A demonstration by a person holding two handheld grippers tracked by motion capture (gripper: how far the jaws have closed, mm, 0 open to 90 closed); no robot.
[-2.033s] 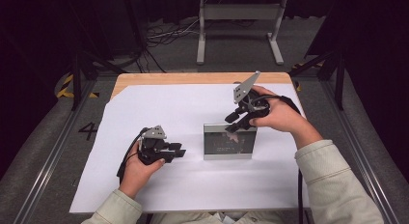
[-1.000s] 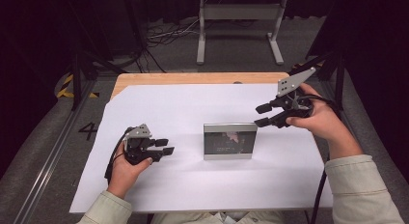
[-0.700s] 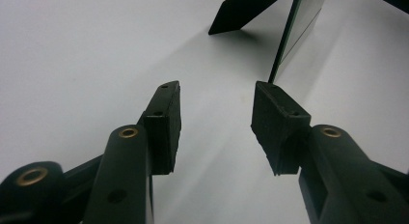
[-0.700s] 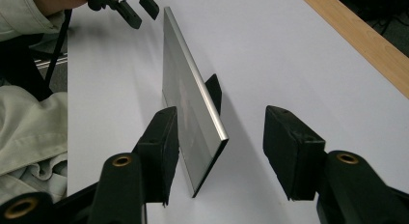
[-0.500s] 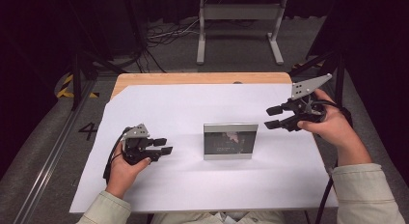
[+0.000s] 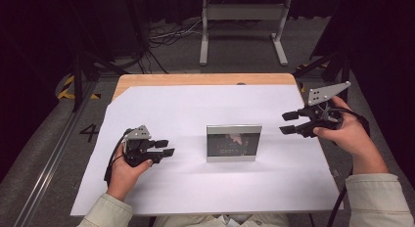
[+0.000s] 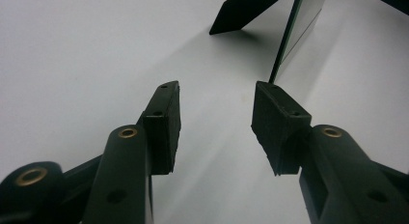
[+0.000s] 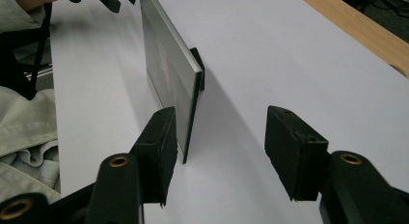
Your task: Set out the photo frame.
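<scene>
Frame [image 6: 234, 143] upright, grippers apart.

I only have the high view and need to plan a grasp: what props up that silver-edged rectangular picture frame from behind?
Observer: A flat black leg slants from the back of the silver-edged rectangular picture frame down to the white paper sheet.
Operator: Anything between the left tongs?
Observer: No. The left tongs stand open, with bare sheet between the pads.
Operator: And the right tongs?
Observer: The right tongs are open too, with the frame's thin near edge ahead of them, untouched.
</scene>
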